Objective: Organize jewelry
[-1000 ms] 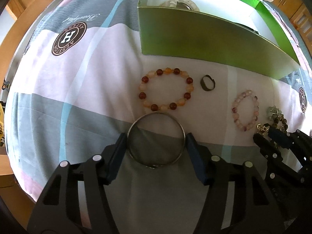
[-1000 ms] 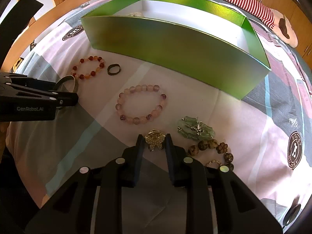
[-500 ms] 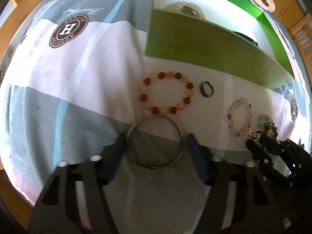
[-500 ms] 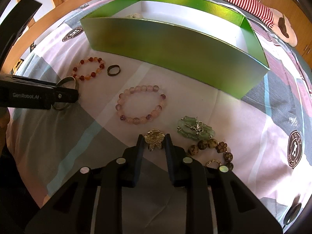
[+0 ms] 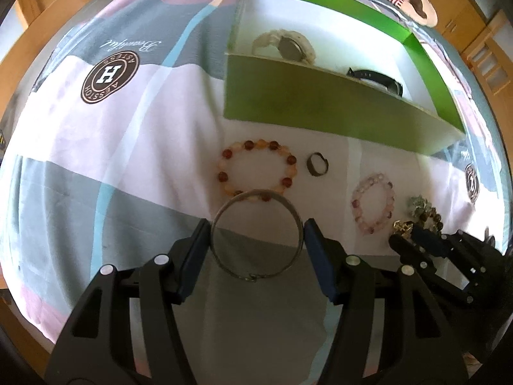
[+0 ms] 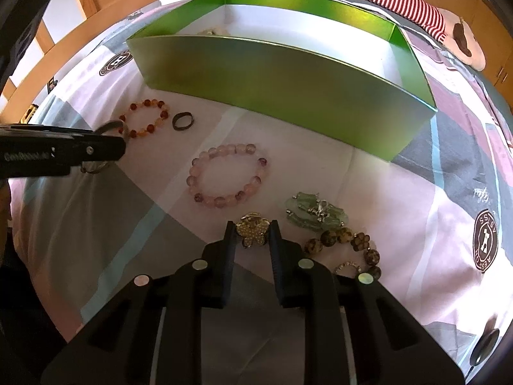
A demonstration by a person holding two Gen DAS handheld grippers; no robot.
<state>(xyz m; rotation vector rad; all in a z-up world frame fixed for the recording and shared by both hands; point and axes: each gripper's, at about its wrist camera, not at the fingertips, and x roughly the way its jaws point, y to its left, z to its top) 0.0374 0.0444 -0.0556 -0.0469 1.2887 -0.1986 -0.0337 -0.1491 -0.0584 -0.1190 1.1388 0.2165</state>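
Jewelry lies spread on a patchwork bedspread (image 6: 96, 240) in front of a green box (image 6: 282, 86). A silver bangle (image 5: 256, 234) sits clamped across its width between the two pads of the left gripper (image 5: 256, 240), its far edge overlapping the amber bead bracelet (image 5: 256, 168) in the left wrist view. Whether the bangle is lifted clear of the cloth cannot be told. Just right of the amber beads lies a small dark ring (image 5: 317, 164), and further right a pink bead bracelet (image 6: 229, 176).

The right gripper (image 6: 251, 234) has its jaws narrow, pressed on either side of a gold flower brooch (image 6: 253, 229) that rests at the fabric. Just beside it to the right lie a pale green stone piece (image 6: 314, 215) and a strand of brown speckled beads (image 6: 346, 243), the two touching or nearly so.

Inside the box, against its white floor, a cream watch (image 5: 285, 46) sits near the left end and a black watch (image 5: 378, 78) further right, partly hidden by the near wall. Beyond the box lies a red-and-white striped fabric (image 6: 394, 6).
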